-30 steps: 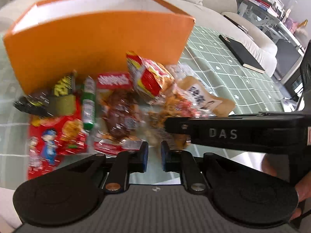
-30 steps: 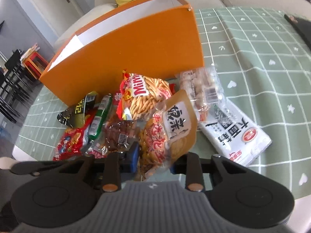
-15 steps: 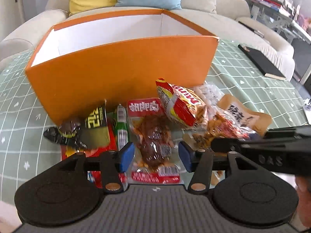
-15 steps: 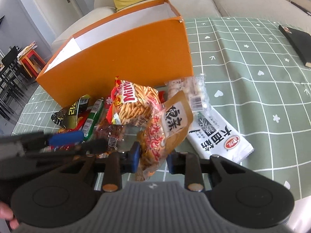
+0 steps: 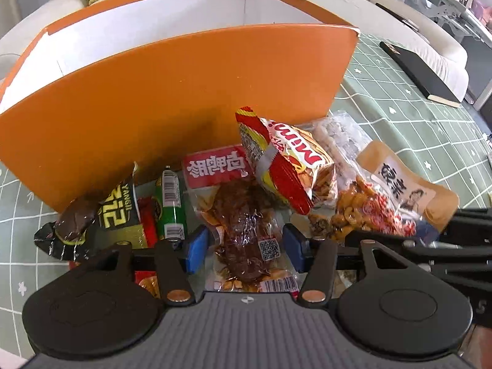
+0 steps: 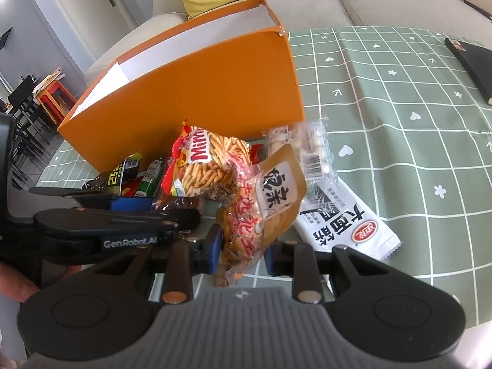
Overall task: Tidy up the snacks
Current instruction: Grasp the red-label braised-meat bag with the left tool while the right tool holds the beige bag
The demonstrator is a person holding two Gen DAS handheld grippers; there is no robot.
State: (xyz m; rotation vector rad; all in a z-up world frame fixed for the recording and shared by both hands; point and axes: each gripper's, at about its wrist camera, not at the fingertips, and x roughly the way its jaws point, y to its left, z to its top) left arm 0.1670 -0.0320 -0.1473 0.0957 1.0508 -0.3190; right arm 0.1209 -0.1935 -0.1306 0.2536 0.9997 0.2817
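A pile of snack packets lies in front of an orange box [image 5: 184,92], which also shows in the right wrist view [image 6: 215,86]. My left gripper [image 5: 243,246] is open, its blue pads on either side of a clear packet of brown meat [image 5: 243,221]. My right gripper [image 6: 243,246] is shut on a tan packet of fried snacks [image 6: 261,206], lifted and tilted; the same packet shows in the left wrist view [image 5: 384,200]. A red Mimi stick-snack bag [image 6: 209,160] leans behind it.
A white bread packet [image 6: 344,215] and a clear packet of white candies [image 6: 301,144] lie right of the pile. A green sausage [image 5: 170,203], a black-yellow packet [image 5: 117,212] and red packets lie left. A black notebook [image 5: 421,70] sits far right. A sofa stands behind the table.
My left gripper opened and moved forward over the brown meat packet. My right gripper stayed shut on the tan packet and raised it slightly.
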